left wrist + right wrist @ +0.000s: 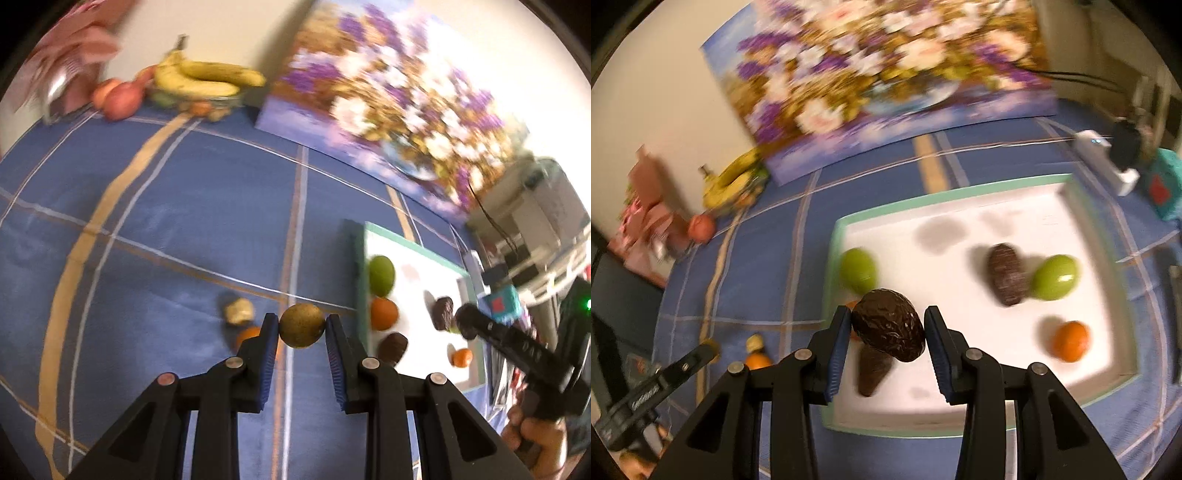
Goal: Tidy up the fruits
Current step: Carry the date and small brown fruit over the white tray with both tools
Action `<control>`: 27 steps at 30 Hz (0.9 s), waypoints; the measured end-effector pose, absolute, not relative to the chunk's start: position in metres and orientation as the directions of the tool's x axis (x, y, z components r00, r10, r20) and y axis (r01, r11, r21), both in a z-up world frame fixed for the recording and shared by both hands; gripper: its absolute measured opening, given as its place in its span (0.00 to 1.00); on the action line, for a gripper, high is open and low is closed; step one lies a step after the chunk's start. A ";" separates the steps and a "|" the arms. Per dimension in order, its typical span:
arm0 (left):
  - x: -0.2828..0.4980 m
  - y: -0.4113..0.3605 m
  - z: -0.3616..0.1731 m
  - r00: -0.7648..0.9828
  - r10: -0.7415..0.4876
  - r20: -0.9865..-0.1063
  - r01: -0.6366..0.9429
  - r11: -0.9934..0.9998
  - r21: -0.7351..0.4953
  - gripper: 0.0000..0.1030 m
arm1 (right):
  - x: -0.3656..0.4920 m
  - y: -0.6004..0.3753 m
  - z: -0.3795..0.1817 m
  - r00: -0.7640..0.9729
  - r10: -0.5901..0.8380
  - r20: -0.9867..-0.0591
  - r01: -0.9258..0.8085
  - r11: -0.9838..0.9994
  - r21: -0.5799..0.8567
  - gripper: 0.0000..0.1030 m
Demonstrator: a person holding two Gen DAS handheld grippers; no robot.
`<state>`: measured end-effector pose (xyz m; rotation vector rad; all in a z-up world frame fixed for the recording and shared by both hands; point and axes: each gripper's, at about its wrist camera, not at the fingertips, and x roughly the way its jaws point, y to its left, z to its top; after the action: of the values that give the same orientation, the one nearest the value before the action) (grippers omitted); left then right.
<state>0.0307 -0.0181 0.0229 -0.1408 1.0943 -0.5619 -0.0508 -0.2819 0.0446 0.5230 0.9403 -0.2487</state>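
Cloth, blue with tan and white stripes, covers the table in both our views, and a flowered painting leans on the wall behind. Only our left wrist view shows the bananas clearly, heaped over a bowl near some reddish apples; the right view blurs them into yellow. Only the right view shows the whole white tray with its mint rim, squarish and smooth. In it lie two glossy green round fruits, a dark oval avocado and a small orange.

Our right gripper clamps a wrinkled, dark brown avocado between its ribbed blue pads, over the tray's near left part. Our left gripper pinches a round, speckled, olive-brown fruit, held above the cloth just left of the tray. The left view alone shows a pale knobbly lump and another orange lying on the cloth beside that gripper, and a hand gripping the right tool's handle
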 end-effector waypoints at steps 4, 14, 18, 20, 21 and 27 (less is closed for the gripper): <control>0.014 -0.048 0.021 0.302 -0.507 -0.807 0.447 0.823 -0.350 0.27 | -0.066 -0.304 0.050 0.575 -0.056 -0.816 0.488 0.824 0.287 0.41; -0.022 -0.109 0.016 0.265 -0.502 -0.824 0.615 0.745 -0.256 0.27 | -0.090 -0.333 0.060 0.568 -0.177 -0.804 0.578 0.781 0.236 0.41; -0.030 -0.125 0.013 0.254 -0.501 -0.827 0.660 0.715 -0.231 0.27 | -0.094 -0.336 0.064 0.570 -0.197 -0.797 0.583 0.781 0.224 0.41; -0.033 -0.132 0.011 0.254 -0.501 -0.827 0.678 0.702 -0.217 0.27 | -0.095 -0.337 0.066 0.573 -0.204 -0.794 0.584 0.781 0.221 0.41; -0.035 -0.136 0.010 0.254 -0.500 -0.828 0.685 0.697 -0.211 0.27 | -0.095 -0.337 0.066 0.573 -0.205 -0.794 0.585 0.781 0.220 0.41; -0.044 -0.151 0.002 0.237 -0.495 -0.836 0.718 0.669 -0.192 0.27 | -0.097 -0.343 0.062 0.554 -0.208 -0.806 0.597 0.774 0.211 0.41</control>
<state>-0.0440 -0.1515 0.0023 0.2521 1.0356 -0.8431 -0.0971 -0.3429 0.0623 0.5027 0.8601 -0.4995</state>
